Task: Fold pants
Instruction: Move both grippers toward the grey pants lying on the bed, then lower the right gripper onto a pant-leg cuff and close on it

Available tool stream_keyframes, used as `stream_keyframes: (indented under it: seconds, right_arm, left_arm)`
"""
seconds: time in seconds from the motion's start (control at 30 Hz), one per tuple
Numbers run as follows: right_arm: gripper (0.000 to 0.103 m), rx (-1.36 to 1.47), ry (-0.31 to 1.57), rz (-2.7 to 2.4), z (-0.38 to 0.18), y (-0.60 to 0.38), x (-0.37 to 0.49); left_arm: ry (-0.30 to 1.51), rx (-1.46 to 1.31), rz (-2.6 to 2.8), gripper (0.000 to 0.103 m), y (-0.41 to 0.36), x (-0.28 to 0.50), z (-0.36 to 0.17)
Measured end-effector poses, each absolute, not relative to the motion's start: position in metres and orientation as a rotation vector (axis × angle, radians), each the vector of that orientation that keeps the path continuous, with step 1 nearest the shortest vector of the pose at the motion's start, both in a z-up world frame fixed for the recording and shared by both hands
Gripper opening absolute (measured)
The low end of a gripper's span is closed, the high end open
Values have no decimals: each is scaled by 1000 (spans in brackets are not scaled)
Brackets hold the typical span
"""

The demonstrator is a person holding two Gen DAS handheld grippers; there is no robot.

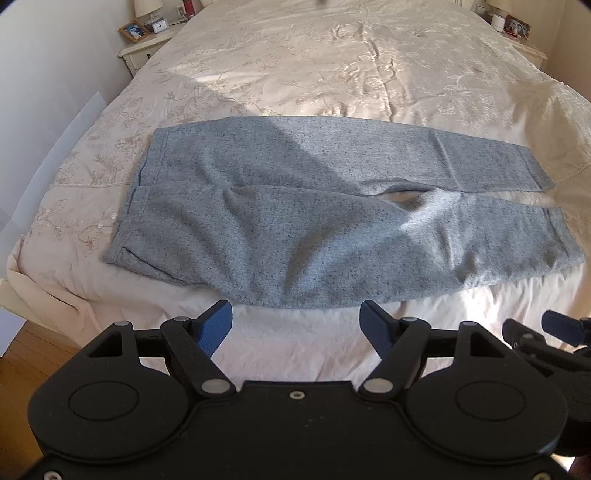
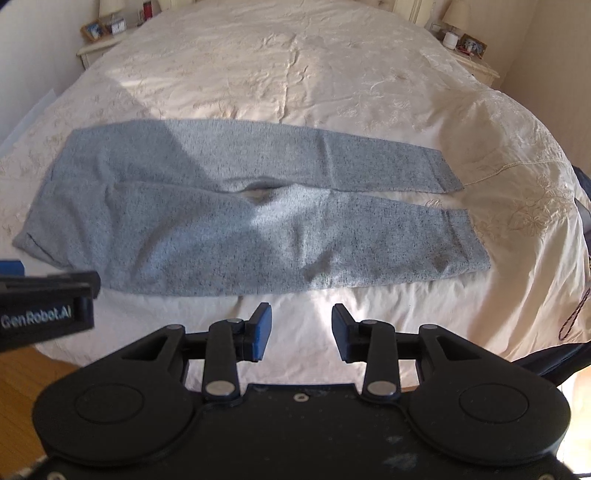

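Filling most of both views is a wide bed (image 1: pixel 332 66) under a cream embroidered cover, lit by patches of sunlight. Grey pants (image 1: pixel 314 206) lie spread flat across the near part of the bed, waistband toward its left side, both legs running toward its right side. The legs sit side by side, with a small gap showing the cover between them partway along. Laid out like this, the pants look ready for a first fold, probably one leg over the other; nothing is folded yet.

Near the bed's foot, just short of the pants' near edge, hang two black tools with blue pads. The left tool (image 1: pixel 295 326) has its fingers wide apart and holds nothing. The right tool (image 2: pixel 301 332) also has its fingers apart, less widely, and is empty. Each hovers above bare cover, touching no cloth, likely so either can reach down for the near leg.

Beside the bed's head stand two pale nightstands: the left nightstand (image 1: pixel 142 50) carries a photo frame (image 1: pixel 135 31) and a small clock (image 1: pixel 160 26); the right nightstand (image 2: pixel 480 68) carries small items too blurred to name. Nothing lies on the pants or blocks the way to them.
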State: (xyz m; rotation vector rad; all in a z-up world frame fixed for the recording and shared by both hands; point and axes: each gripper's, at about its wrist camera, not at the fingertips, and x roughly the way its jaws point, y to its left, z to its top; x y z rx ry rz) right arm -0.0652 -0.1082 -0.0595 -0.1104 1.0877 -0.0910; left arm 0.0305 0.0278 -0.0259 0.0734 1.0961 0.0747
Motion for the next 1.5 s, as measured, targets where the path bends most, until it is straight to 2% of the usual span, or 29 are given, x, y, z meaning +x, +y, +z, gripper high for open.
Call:
stream_keyframes:
  seconds: [0.23, 0.37, 0.57, 0.77, 1.27, 1.5]
  right_arm:
    - [38, -218, 1084, -209, -72, -108, -25]
    - [38, -73, 1113, -188, -78, -126, 14]
    - [38, 147, 1153, -297, -102, -167, 52]
    - [38, 153, 1163, -513, -125, -204, 58]
    - [38, 128, 1191, -577, -169, -313, 64]
    - [38, 151, 1199, -571, -177, -357, 59]
  left_arm:
    - [1101, 90, 80, 76, 41, 85, -36]
    - [1134, 90, 15, 75, 51, 120, -51]
    - [1179, 174, -42, 67, 51, 159, -79]
    - [1220, 219, -132, 66, 49, 186, -102]
    - [1169, 221, -185, 65, -8, 182, -127]
    - [1321, 230, -197, 64, -62, 180, -188]
